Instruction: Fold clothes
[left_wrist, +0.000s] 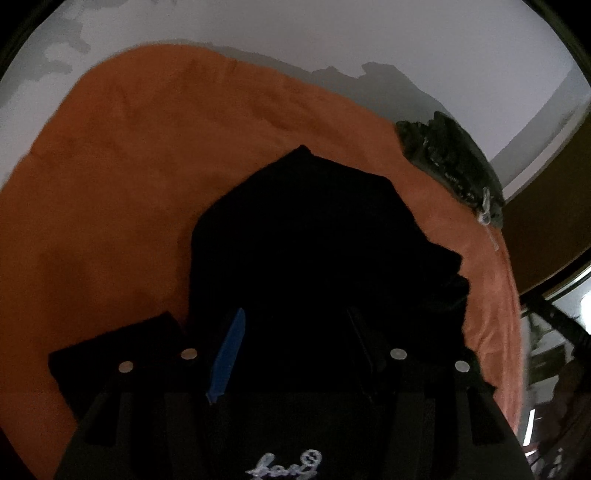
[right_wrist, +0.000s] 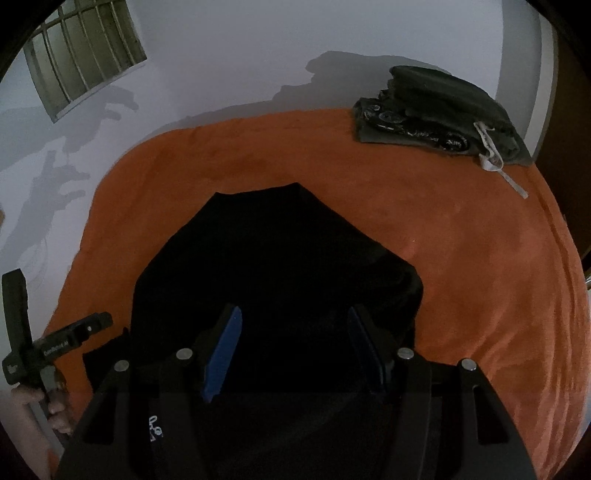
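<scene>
A black, soft cloth garment (right_wrist: 273, 266) lies on a wide orange fleece-like blanket (right_wrist: 461, 258), directly under both grippers; its far outline is angular, with straight edges meeting at blunt corners, which suggests some folds are already in it, though the dark cloth hides every crease, so that is a judgement only. The right gripper (right_wrist: 293, 350) hangs over the garment's near part with its blue-padded fingers (right_wrist: 225, 350) well apart and nothing between them. The left gripper (left_wrist: 291, 350) sits over the same garment; one blue finger shows in the left wrist view, the other is lost against the black cloth, so whether its fingers are apart or pinching fabric cannot be told. At the blanket's far right corner rests a pile of dark grey-green folded clothes (right_wrist: 439, 110) with a white drawstring trailing from it; this looks like finished work set aside. On that reading, at least one piece is done, and the black garment is partway folded or nearly ready to join the pile; the pictures do not settle which.
</scene>
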